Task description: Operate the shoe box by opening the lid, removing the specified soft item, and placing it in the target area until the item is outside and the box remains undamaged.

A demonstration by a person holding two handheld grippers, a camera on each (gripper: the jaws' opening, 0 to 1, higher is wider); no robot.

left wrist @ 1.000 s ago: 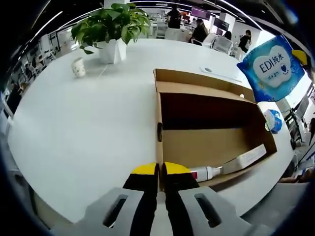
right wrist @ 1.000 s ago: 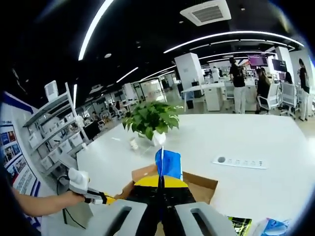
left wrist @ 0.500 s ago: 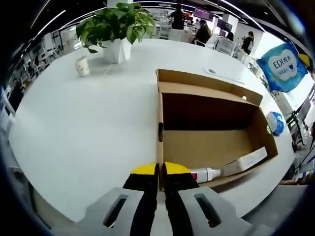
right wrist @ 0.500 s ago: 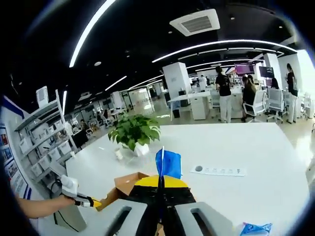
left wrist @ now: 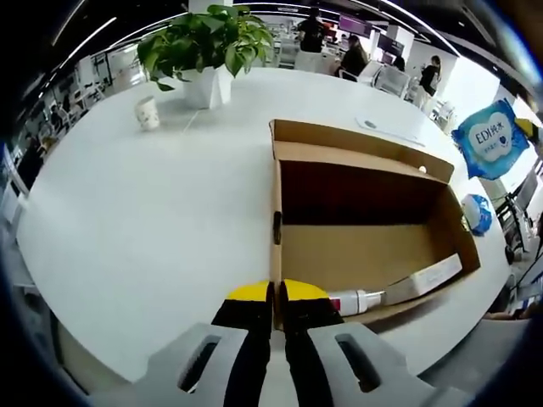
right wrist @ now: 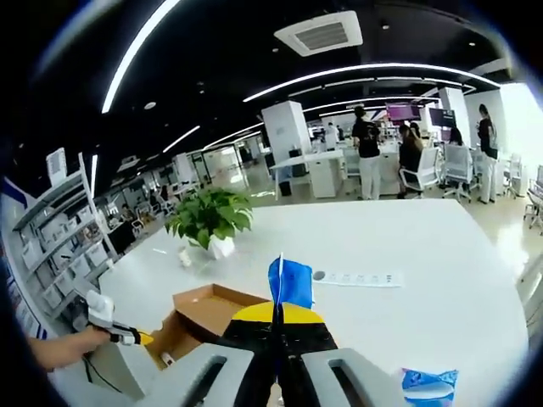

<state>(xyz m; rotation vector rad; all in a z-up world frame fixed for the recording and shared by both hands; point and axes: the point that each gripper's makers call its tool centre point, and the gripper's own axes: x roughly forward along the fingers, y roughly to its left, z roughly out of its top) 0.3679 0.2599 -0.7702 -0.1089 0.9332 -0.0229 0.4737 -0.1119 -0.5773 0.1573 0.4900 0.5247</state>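
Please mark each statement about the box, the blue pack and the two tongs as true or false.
1. The box is open. True.
2. The right tongs hold the blue pack above the table. True.
3. The left tongs are wide open. False: they are shut on the box wall.
4. The box is empty. False: a tube and a flat carton lie inside.
5. The plant stands inside the box. False: it stands on the table, apart from it.
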